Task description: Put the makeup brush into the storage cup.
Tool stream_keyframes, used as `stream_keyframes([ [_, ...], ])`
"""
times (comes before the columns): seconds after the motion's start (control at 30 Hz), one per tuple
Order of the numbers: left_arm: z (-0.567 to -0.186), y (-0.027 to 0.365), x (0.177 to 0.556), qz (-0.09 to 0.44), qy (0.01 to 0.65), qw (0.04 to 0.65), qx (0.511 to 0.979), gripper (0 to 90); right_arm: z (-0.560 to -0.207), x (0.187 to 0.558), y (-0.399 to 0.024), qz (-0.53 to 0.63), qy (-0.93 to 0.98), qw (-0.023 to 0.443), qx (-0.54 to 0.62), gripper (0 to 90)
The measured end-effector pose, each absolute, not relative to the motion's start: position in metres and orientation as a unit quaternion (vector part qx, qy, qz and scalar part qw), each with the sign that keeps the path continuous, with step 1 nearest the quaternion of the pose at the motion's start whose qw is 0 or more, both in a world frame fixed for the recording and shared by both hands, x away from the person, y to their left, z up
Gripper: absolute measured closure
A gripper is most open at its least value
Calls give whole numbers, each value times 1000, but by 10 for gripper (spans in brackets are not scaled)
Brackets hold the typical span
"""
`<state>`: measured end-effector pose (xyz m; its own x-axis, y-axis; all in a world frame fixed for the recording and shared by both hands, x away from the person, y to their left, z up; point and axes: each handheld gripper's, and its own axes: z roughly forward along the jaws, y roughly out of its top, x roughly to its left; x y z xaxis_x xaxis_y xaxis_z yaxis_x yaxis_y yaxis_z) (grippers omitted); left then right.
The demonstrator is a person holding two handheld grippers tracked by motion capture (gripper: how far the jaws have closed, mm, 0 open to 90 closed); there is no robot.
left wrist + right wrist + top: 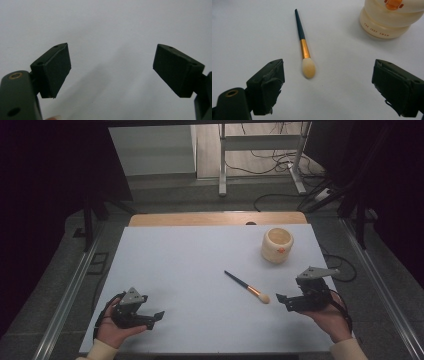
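The makeup brush lies flat on the white table, in front of the cream jar and apart from it, bristle tip toward the right gripper. That gripper hangs near the tip with its jaws spread wide and nothing between them. The left gripper rests far off from the jar, jaws likewise spread and empty. The handle is thin and round; a pinch that closes off-centre would likely roll it away, and a grasp on the bristles would splay them.

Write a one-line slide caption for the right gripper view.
Open right gripper faces a makeup brush lying on the white table, with a cream jar beyond.
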<state>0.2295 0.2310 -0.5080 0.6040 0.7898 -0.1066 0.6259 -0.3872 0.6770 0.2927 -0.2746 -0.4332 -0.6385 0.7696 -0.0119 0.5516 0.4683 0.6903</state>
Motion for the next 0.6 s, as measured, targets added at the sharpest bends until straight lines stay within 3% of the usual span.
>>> stream_keyframes([
  [0.6,-508,231,230,118,429,349,825,153,-433,309,-250,313,859,147,377,119],
])
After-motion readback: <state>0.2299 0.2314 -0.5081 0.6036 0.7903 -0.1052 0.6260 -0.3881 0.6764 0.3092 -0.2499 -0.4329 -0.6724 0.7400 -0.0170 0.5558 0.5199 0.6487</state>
